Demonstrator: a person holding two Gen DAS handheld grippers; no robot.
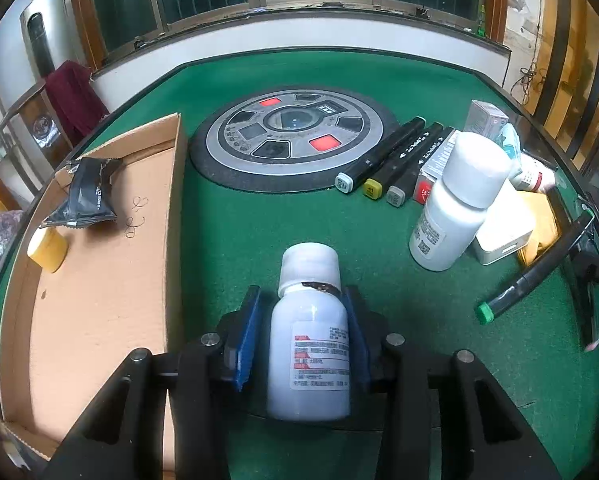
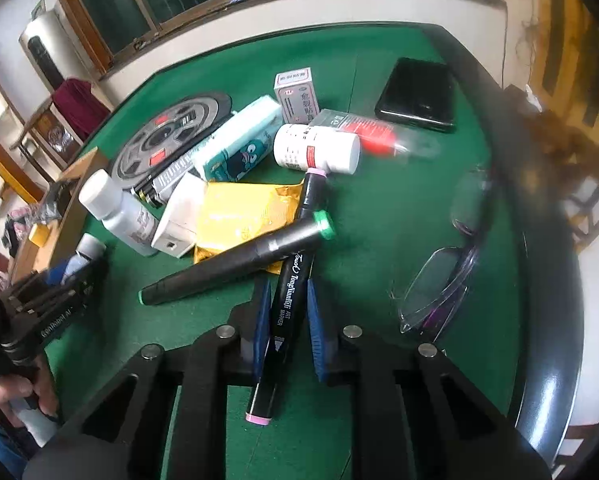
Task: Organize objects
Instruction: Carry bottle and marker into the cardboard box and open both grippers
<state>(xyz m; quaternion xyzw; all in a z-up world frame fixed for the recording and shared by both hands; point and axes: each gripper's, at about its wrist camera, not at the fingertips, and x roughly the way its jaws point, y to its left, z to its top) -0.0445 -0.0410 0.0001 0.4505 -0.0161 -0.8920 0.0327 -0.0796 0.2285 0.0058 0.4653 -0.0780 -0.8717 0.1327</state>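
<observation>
Left wrist view, nearest first: the left gripper (image 1: pixel 305 344) pinches a small white bottle (image 1: pixel 309 352) by its body, blue pads against both sides, cap pointing away along the fingers. Just to its left, the long wall of the open cardboard box (image 1: pixel 175 240) runs near to far, parallel with the bottle's axis. So the drop-off, as I judge it, lies sideways to the left over that wall, not ahead. Deeper inside the box sit a yellow tape roll (image 1: pixel 48 251) and a black packet (image 1: pixel 84 196); the near floor of the box is bare.

Right wrist view: the right gripper (image 2: pixel 285 320) is clamped on a black art marker (image 2: pixel 287 292). The marker's long axis runs along the fingers, with its pink end (image 2: pixel 258 418) back beyond the pads and its far end reaching into the pile. A green-capped marker (image 2: pixel 239 260) lies crosswise over it just beyond the fingertips, so lifting straight may drag it. The box shows far left in this view, past the left gripper (image 2: pixel 65 280), so the left hand is the nearer one.
</observation>
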